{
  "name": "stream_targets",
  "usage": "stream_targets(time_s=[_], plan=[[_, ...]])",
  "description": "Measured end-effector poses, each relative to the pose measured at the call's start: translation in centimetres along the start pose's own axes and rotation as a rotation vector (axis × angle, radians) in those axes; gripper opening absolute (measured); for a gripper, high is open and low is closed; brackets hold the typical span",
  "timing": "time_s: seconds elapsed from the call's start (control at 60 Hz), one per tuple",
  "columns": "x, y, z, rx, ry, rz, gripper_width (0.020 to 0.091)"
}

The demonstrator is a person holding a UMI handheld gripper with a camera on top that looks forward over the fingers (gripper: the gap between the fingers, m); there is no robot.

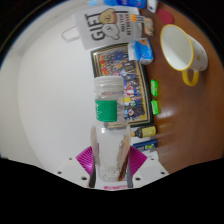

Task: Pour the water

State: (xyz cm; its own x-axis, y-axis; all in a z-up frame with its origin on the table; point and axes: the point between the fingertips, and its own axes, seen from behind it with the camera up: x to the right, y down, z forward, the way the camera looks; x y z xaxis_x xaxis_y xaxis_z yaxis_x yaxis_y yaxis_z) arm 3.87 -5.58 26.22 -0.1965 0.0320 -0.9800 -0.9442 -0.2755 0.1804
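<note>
Right now the hand-held gripper (110,170) squeezes the upright water bottle (109,135) between both pads, and the yellow mug (183,52) waits far ahead, off to the right.

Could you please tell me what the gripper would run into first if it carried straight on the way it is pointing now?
Nothing new at once: the gripper already holds the water bottle between its jaws. Beyond the bottle, the colourful box probably comes next, though depth is unclear. The yellow cup sits off to one side.
</note>
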Motion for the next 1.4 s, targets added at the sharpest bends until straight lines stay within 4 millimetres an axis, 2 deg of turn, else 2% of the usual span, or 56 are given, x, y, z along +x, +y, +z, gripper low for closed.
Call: stream_targets(time_s=[0.05, 0.133, 0.3, 0.417, 0.567, 0.683, 0.733, 0.783, 0.85, 0.983, 1.083, 1.167, 1.267, 1.35, 1.4], plan=[[0.0, -2.5, -0.8, 0.031, -0.033, 0.122, 0.0423], [0.5, -5.5, -1.6, 0.067, -0.071, 0.276, 0.0422], [1.3, -9.8, -2.6, 0.104, -0.137, 0.488, 0.0424], [1.8, -10.2, -2.7, 0.081, -0.121, 0.522, 0.0421], [2.1, -9.4, -2.8, 0.019, -0.055, 0.487, 0.0424], [2.4, -8.9, -3.1, -0.046, 0.069, 0.199, 0.0425], [2.3, -9.3, -3.5, -0.061, 0.124, 0.015, 0.0423], [2.1, -10.5, -3.9, -0.070, 0.176, -0.193, 0.0424], [1.1, -13.3, -4.5, -0.058, 0.231, -0.484, 0.0428], [-1.8, -20.4, -5.9, 0.004, 0.319, -0.999, 0.0429], [-2.1, -26.4, -7.1, 0.061, 0.397, -1.291, 0.0430], [-0.8, -30.6, -7.8, 0.076, 0.475, -1.469, 0.0428], [2.6, -34.8, -8.4, 0.059, 0.561, -1.622, 0.0429], [5.7, -37.0, -8.7, 0.034, 0.598, -1.674, 0.0428], [7.6, -37.5, -8.7, 0.004, 0.607, -1.661, 0.0427]])
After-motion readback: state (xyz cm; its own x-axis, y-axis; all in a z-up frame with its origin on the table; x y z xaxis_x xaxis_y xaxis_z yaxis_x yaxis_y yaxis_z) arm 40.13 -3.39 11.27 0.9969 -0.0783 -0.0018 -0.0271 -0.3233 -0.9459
